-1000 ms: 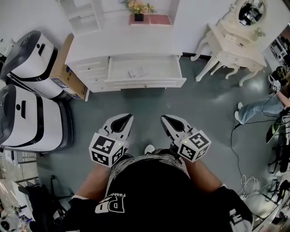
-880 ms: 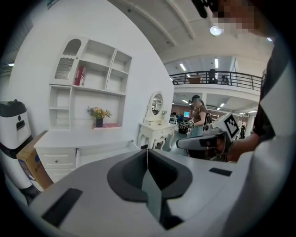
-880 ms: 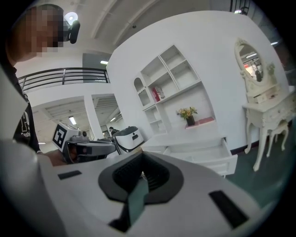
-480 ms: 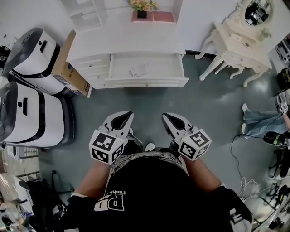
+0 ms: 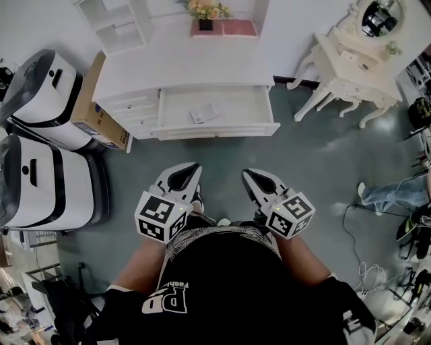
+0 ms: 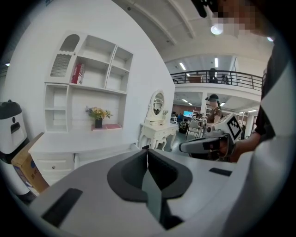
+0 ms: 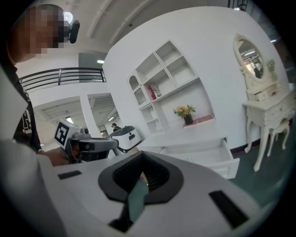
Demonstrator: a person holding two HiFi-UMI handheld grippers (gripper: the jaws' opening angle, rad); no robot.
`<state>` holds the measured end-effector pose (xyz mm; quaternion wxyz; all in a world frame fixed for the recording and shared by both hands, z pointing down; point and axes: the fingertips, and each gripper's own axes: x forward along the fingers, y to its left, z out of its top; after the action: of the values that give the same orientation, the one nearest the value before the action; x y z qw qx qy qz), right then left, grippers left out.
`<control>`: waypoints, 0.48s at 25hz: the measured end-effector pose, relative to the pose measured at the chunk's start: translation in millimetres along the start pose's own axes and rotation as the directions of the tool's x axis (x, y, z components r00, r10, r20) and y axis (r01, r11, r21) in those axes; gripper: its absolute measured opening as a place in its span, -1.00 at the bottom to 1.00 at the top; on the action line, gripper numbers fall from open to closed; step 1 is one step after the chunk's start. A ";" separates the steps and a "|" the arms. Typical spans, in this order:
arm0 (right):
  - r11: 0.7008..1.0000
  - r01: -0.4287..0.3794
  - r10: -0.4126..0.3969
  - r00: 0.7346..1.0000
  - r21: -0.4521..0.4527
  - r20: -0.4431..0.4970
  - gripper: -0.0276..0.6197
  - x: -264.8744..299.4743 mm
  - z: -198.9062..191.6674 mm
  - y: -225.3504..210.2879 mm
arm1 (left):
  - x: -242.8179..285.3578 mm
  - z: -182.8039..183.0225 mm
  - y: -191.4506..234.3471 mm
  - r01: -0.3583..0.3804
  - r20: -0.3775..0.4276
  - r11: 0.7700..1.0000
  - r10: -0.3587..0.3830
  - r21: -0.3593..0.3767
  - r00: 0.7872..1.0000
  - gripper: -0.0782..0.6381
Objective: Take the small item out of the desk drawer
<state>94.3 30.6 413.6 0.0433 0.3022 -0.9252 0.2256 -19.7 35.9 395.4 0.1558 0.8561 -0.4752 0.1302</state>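
The white desk (image 5: 182,71) stands ahead with its wide drawer (image 5: 262,108) pulled open. A small flat white item (image 5: 203,113) lies in the drawer, left of its middle. Both grippers are held side by side at waist height over the grey floor, well short of the desk. My left gripper (image 5: 190,168) is shut and holds nothing. My right gripper (image 5: 248,174) also looks shut and empty. In the left gripper view the left gripper (image 6: 147,150) points at the desk (image 6: 69,146). In the right gripper view the right gripper (image 7: 142,175) faces the open drawer (image 7: 203,155).
Two large white and grey machines (image 5: 40,101) (image 5: 47,178) and a cardboard box (image 5: 101,108) stand left of the desk. A white dressing table (image 5: 353,67) stands at the right. A flower pot (image 5: 205,15) sits on the desk's back. A person's leg (image 5: 390,192) and cables lie at the far right.
Both grippers have moved a little toward the desk together, still shut. The leg at the right edge has shifted lower in the picture.
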 end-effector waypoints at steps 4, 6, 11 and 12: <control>1.000 0.017 -0.017 1.000 0.004 -0.019 -0.89 21.6 4.4 -14.0 | 15.1 6.5 23.1 0.002 0.000 1.000 -0.002 0.002 1.000 -0.73; 1.000 0.020 -0.020 0.999 0.005 -0.025 -0.89 34.8 8.1 -19.4 | 21.9 6.0 36.2 0.002 -0.011 1.000 -0.002 0.003 1.000 -0.74; 1.000 0.026 -0.026 0.999 0.010 -0.046 -0.89 74.7 20.6 -34.1 | 40.8 16.5 80.3 -0.006 -0.016 1.000 0.006 -0.008 1.000 -0.73; 0.999 0.030 -0.030 0.998 0.012 -0.049 -0.89 83.3 23.2 -37.5 | 45.2 19.6 89.2 -0.004 -0.017 1.000 0.004 -0.007 1.000 -0.73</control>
<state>49.6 -51.4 425.6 0.0671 0.3108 -0.9178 0.2380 -71.2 -51.3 407.0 0.1624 0.8534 -0.4762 0.1360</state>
